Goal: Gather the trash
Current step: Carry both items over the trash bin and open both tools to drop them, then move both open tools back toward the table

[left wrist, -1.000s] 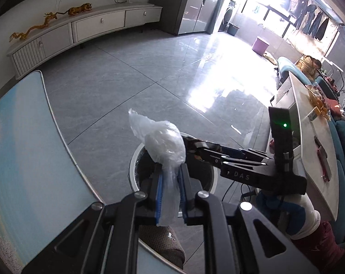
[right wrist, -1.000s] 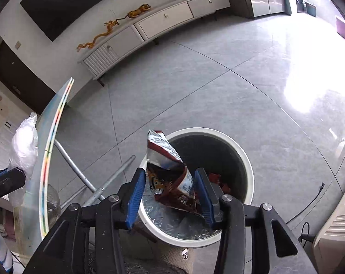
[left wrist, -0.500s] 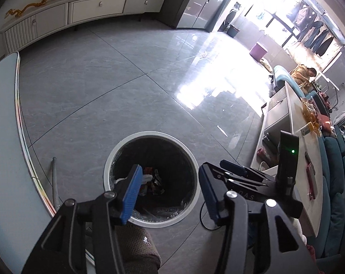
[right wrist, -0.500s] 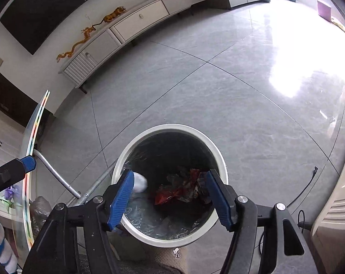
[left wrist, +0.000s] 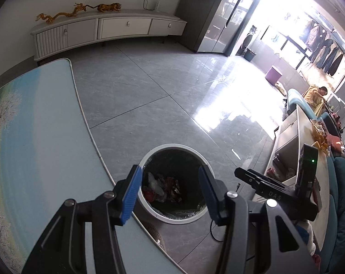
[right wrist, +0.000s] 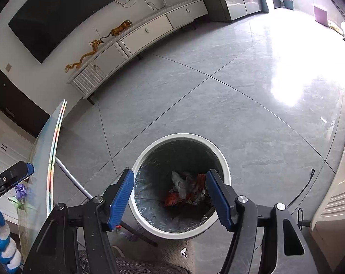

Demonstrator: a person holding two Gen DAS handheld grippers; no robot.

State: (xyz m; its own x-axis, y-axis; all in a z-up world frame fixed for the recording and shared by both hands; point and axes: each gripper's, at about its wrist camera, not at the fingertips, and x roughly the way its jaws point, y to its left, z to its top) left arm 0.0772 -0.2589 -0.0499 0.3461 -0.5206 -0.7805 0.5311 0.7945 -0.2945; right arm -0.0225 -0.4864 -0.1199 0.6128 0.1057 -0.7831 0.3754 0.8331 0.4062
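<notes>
Well, both grippers hang apart-jawed and empty: the left gripper and right gripper each frame one white bin just below and ahead. Inside lie a clear plastic bag and a red wrapper. Swinging back carelessly could knock the table edge at left.

Grey tiled floor — glossy with window glare; beyond it a long white cabinet stands against the wall, a dark screen mounted above.
</notes>
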